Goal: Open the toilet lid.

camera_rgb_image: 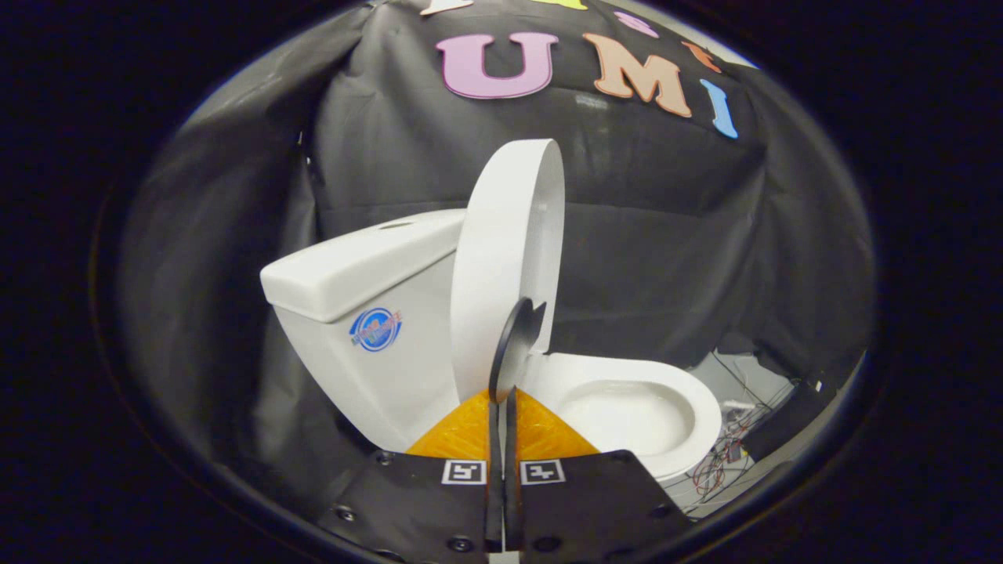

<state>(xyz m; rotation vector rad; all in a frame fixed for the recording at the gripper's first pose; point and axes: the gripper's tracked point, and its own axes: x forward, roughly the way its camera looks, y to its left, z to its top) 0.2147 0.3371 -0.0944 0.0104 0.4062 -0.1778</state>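
The gripper (505, 407) had its two fingers drawn together, side by side with barely a slit between them and nothing caught in that slit, so it was clenched on itself. Square black-and-white markers sat on the finger bases, one on each side of the slit. The curved fingertips (513, 345) rose up just in front of the lower part of the toilet lid (501, 258); whether they touched the lid could not be told.

The toilet lid stood raised, nearly upright and seen almost edge-on, its upper edge leaning toward the tank (368, 313) behind it. The tank lay to the left of the fingers, with a round blue sticker (375, 328) on its side wall and a button recess on its top.

To the right of the fingers, the seat (689, 395) lay down around the open bowl (627, 415), white and uncovered.

Beyond the bowl, on the floor at the far right, a tangle of thin wires (725, 458) and a dark flat object (783, 419) lay against the black cloth wall (235, 313) that draped all around the toilet
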